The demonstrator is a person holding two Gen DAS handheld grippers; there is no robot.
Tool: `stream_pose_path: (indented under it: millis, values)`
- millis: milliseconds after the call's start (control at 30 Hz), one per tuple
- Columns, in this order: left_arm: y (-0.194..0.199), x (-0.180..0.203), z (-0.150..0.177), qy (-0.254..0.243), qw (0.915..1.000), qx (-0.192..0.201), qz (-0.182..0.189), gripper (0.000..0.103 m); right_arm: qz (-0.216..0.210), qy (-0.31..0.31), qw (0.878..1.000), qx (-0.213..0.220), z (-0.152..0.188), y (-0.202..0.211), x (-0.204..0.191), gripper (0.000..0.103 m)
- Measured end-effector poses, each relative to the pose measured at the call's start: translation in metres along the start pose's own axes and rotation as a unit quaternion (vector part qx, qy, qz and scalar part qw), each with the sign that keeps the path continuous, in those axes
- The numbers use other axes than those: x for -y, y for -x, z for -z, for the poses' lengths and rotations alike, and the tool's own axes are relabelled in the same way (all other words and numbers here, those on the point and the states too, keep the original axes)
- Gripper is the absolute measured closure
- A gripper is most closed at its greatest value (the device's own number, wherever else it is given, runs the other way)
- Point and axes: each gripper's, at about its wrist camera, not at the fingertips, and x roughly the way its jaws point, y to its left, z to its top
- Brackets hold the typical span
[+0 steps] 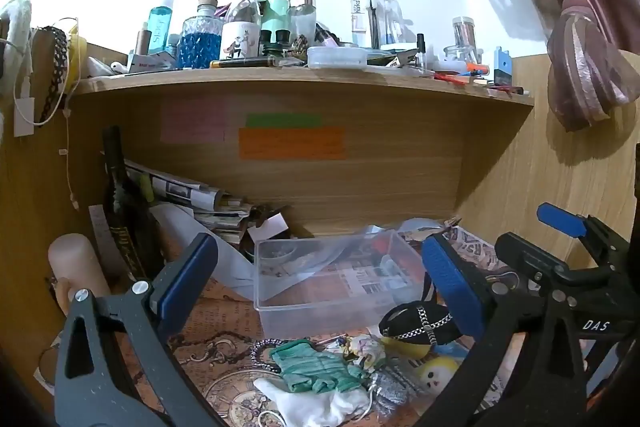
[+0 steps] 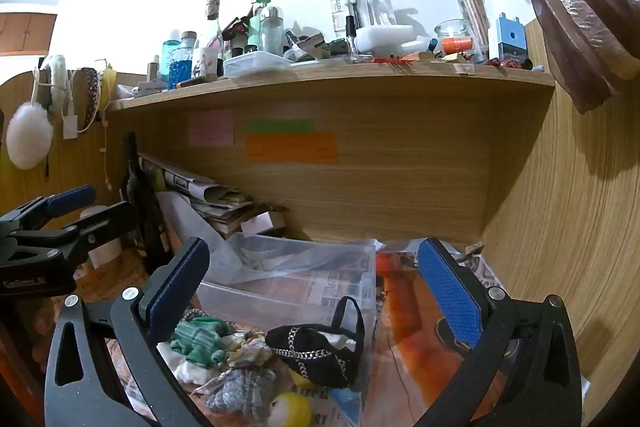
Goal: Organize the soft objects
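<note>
A pile of soft things lies on the patterned desk mat: a green knitted cloth (image 1: 310, 363) (image 2: 198, 341), a white cloth (image 1: 316, 403), a black pouch with a chain (image 1: 420, 323) (image 2: 316, 349), a grey sparkly piece (image 2: 244, 393) and a yellow plush toy (image 1: 438, 371) (image 2: 288, 411). An empty clear plastic box (image 1: 320, 279) (image 2: 288, 279) stands just behind the pile. My left gripper (image 1: 316, 271) is open and empty above the box and pile. My right gripper (image 2: 316, 283) is open and empty above the black pouch.
A wooden shelf (image 1: 304, 81) overhead is crowded with bottles and jars. A dark bottle (image 1: 124, 211), stacked papers (image 1: 200, 203) and a pale candle (image 1: 76, 267) stand at the left. Wooden walls close the back and right. A curtain (image 1: 580, 59) hangs at the right.
</note>
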Motion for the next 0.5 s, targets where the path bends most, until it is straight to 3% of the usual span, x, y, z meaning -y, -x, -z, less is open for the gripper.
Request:
stream_pose_path:
  millis: [500]
  values:
    - [-0.0038, 0.0001, 0.0017, 0.001, 1.0, 0.002, 0.007, 0.0, 0.001, 0.004, 1.0, 0.002, -0.0007, -0.0008, -0.0031, 0.0]
